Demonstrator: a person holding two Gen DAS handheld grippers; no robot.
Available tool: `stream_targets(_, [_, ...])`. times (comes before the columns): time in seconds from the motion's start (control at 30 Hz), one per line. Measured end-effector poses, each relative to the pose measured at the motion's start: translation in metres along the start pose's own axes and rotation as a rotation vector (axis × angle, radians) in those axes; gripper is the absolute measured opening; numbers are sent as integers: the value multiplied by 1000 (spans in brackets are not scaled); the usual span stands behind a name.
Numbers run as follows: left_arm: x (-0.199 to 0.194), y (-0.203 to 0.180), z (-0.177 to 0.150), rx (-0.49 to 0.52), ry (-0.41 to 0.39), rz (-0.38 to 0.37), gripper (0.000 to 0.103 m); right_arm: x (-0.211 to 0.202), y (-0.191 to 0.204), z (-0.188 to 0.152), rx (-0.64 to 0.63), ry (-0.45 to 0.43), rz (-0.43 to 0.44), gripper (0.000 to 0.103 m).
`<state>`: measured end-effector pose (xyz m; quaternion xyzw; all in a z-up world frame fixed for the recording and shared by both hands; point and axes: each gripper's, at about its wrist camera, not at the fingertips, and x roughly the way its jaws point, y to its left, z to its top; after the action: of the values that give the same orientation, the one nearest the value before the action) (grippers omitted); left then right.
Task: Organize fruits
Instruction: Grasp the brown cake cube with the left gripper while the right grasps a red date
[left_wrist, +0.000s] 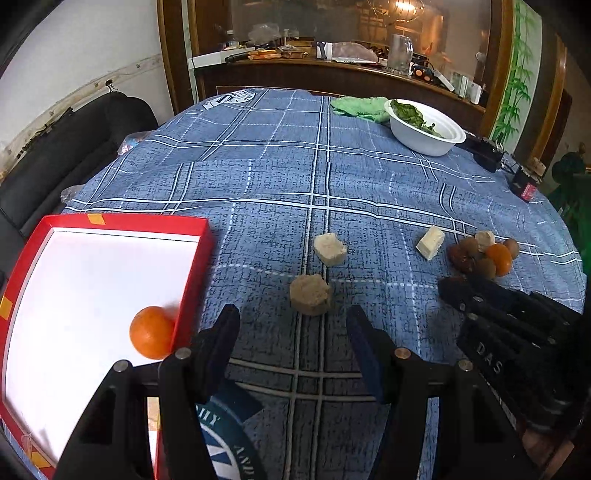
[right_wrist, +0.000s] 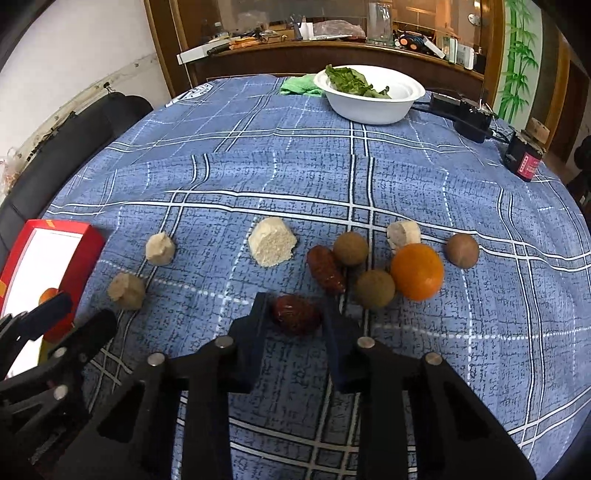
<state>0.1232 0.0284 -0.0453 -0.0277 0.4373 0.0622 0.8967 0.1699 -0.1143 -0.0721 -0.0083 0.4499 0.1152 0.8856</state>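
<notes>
Squarely between right claw (right_wrist: 295, 314) tips — date (right_wrist: 296, 315).

One orange (left_wrist: 151, 332) lies in the box (left_wrist: 199, 266) at left; another orange (right_wrist: 417, 271) sits among fruits at right.

White wall (left_wrist: 85, 48) at left. Black sofa (left_wrist: 66, 155) beside table with blue plaid cloth (left_wrist: 280, 170). Wooden sideboard (left_wrist: 332, 75) behind, cluttered. Bamboo mural (right_wrist: 517, 55) at right. Warm lamp (left_wrist: 404, 6) overhead.
</notes>
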Motion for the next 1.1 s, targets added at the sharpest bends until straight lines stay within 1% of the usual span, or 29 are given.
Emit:
stream_targets(0.27, [7,-7,1,23,4,12,60,-14,-19,-13,39,-12,-2,30])
stream_targets(0.43, [12,-12,1,33,4,15,59,-36,-38,-20,86,-56,15,30])
stream_targets(0.47, [14,-12,2,34,2,14,58,-39,-42,-21,96,-65,16,30])
stream_targets(0.63, [23,-17,4,56,6,9,44,-48,-51,-25,131,-99,34,30])
stream_targets(0.7, [24,-18,3,64,-11,8,42,-50,-51,-25,135,-112,50,30])
stream_targets(0.77, [26,-19,4,68,-18,13,33,-52,-51,-25,134,-125,64,30])
stream_targets(0.8, [26,-19,4,63,-20,13,27,-53,-52,-25,133,-129,70,30])
stream_targets(0.93, [26,-19,5,60,-23,13,26,-54,-53,-25,133,-138,107,30])
stream_targets(1.1, [13,-18,-1,42,-17,13,26,-56,-50,-25,121,-144,111,30])
